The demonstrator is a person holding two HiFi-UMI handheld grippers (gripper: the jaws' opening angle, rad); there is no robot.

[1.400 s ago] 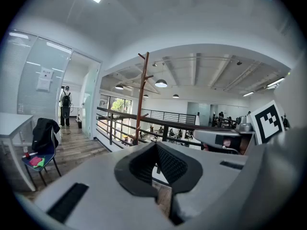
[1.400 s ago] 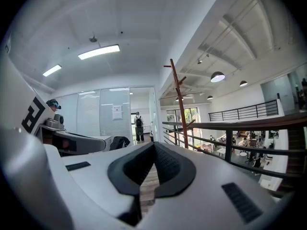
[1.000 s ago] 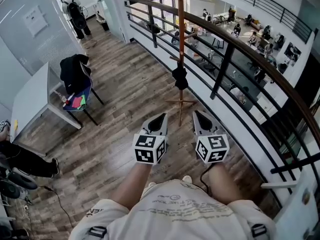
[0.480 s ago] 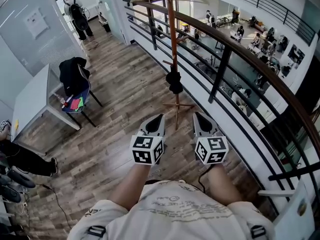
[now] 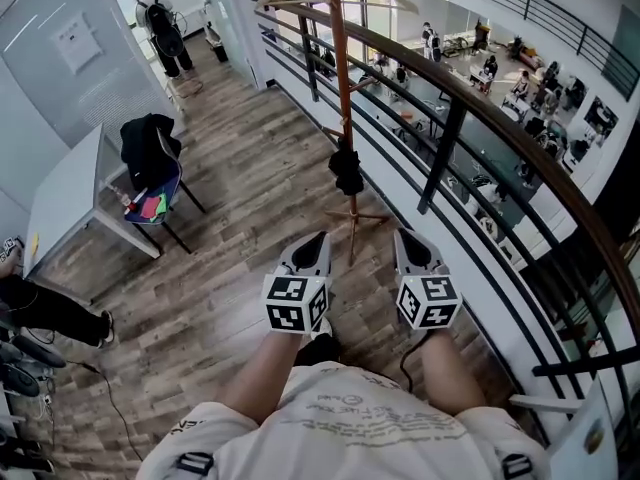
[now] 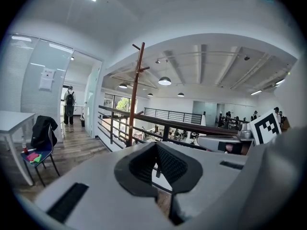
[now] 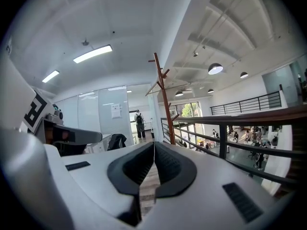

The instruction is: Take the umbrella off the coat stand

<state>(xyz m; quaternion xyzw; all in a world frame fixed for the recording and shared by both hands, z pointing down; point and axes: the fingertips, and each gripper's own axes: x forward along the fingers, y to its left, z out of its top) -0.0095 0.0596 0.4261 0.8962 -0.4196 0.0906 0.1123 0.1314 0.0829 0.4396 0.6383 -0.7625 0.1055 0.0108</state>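
A folded black umbrella (image 5: pixel 347 171) hangs halfway down the pole of the reddish wooden coat stand (image 5: pixel 339 78), which stands on the wood floor beside the railing. My left gripper (image 5: pixel 318 240) and right gripper (image 5: pixel 408 238) are held side by side short of the stand's feet, both shut and empty, touching nothing. The stand (image 6: pixel 135 95) rises ahead of the left gripper (image 6: pixel 156 145) in the left gripper view, and the stand (image 7: pixel 164 99) shows above the right gripper (image 7: pixel 154 145) in the right gripper view. In both gripper views the umbrella is hidden.
A dark railing (image 5: pixel 470 118) runs along the right, with an open floor below it. At the left stand a white table (image 5: pixel 65 198) and a chair with a black jacket (image 5: pixel 150 153). A person with a backpack (image 5: pixel 163 30) is far down the corridor; someone's legs (image 5: pixel 45 313) lie at the left edge.
The stand and umbrella have drifted slightly left and nearer in the head view as I stepped forward. Both grippers keep the same shut pose.
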